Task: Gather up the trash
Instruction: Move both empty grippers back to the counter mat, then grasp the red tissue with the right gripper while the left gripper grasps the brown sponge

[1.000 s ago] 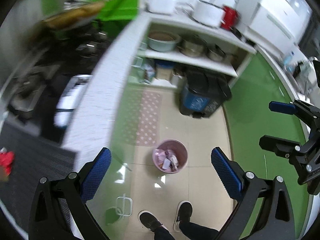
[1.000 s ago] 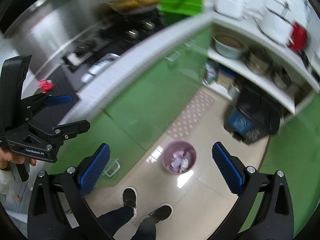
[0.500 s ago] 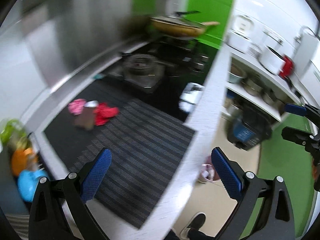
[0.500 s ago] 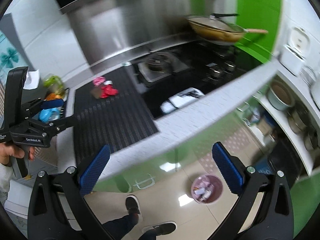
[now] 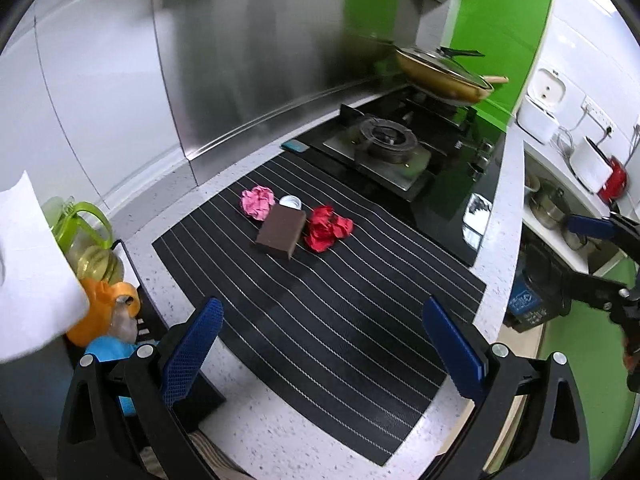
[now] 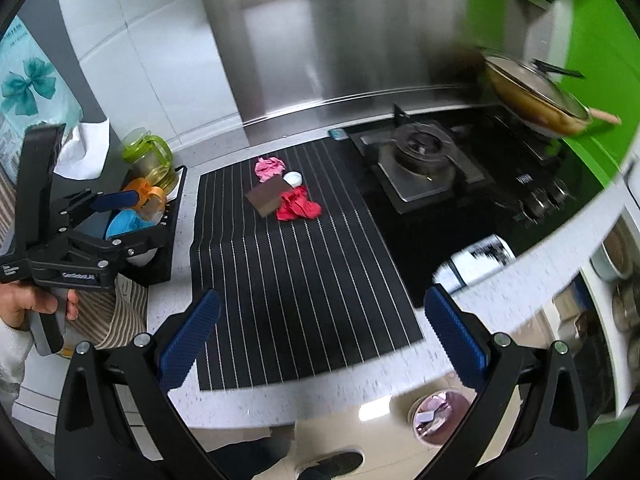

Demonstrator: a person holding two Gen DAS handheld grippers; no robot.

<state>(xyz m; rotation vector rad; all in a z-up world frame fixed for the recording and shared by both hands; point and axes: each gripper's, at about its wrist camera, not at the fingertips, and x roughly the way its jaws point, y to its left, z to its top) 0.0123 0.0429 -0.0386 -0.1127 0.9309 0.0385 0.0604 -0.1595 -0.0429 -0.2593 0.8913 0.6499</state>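
Now view: swinging up from floor bin [image 6: 440,416] to mat [image 5: 320,300].
Trash: red wad [image 5: 328,227], pink wad [image 5: 258,202] awaiting pickup.
Left gripper [image 5: 324,344], right gripper [image 6: 324,336]: both gaping wide, carrying nothing.

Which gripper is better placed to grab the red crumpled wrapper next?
Left, marginally: the left gripper is open, facing the red crumpled wrapper closer. The right gripper sits back over the counter edge.

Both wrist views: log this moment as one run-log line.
left gripper: open, holding nothing | right gripper: open, holding nothing | striped mat: pink wad, red wad, brown block, white cap | floor: pink bin
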